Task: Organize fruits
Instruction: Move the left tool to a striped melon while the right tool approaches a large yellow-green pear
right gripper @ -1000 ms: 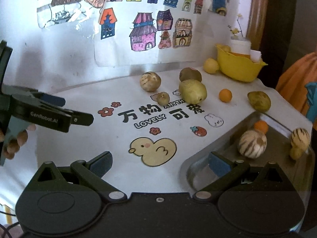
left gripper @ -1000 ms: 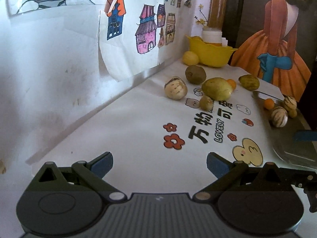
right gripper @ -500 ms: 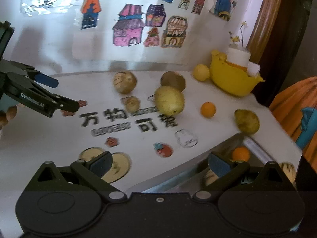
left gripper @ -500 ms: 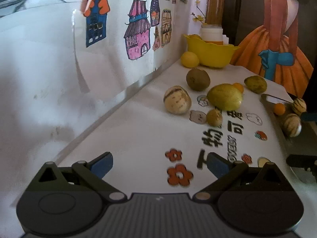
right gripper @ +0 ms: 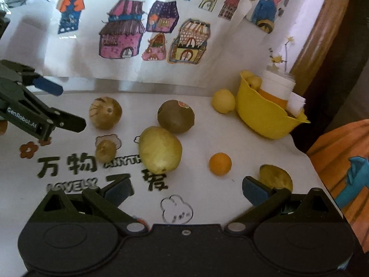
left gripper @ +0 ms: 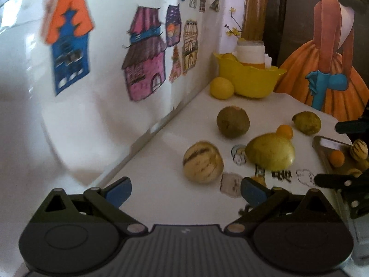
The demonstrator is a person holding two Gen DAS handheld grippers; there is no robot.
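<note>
The desk (left gripper: 161, 198) is seen low and close from its left end, along the wall, by the left wrist camera. It is viewed from the front, higher, facing the wall, by the right. The striped melon (left gripper: 203, 165), brown fruit (right gripper: 175, 116) and yellow bowl (left gripper: 249, 80) are shared.

Bare bench (right gripper: 203, 198) lies open directly ahead of the right hand-held gripper (right gripper: 184, 188), up to the big yellow-green fruit (right gripper: 160, 150) at 11 o'clock and the small orange (right gripper: 220, 164) at 1 o'clock. A dark pear (right gripper: 276, 176) sits against its right finger. The left hand-held gripper (right gripper: 52, 105) blocks 9 o'clock; the wall (right gripper: 34, 53) closes 12.
</note>
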